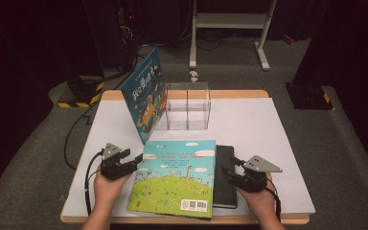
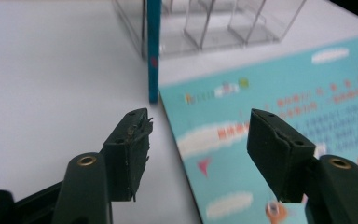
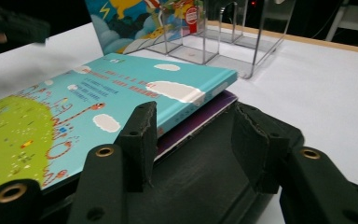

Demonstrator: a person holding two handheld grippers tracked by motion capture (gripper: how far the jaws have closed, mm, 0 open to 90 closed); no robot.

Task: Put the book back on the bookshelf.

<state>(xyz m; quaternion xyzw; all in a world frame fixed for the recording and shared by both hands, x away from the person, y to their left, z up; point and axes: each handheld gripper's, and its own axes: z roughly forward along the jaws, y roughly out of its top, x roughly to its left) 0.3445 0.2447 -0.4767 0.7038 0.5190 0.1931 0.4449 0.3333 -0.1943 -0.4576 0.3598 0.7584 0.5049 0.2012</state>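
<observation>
Teal picture book point(image 1: 176, 177) lies flat at the table's point(image 1: 278, 143) near edge, atop a black notebook point(image 1: 224, 177). Left gripper point(image 1: 136, 160) released, jaws apart astride the book's left edge, nothing pinched. Right gripper point(image 1: 227, 170) released, jaws apart over the notebook's right side, nothing grasped.

On the counter point(image 1: 278, 143), a picture book point(image 1: 175, 177) lies flat at the near edge, partly over a notebook point(image 1: 224, 184) that sticks out on its right. Behind them stands a clear divided organizer point(image 1: 188, 106). A second book point(image 1: 146, 93) leans tilted against the organizer's left side.
</observation>
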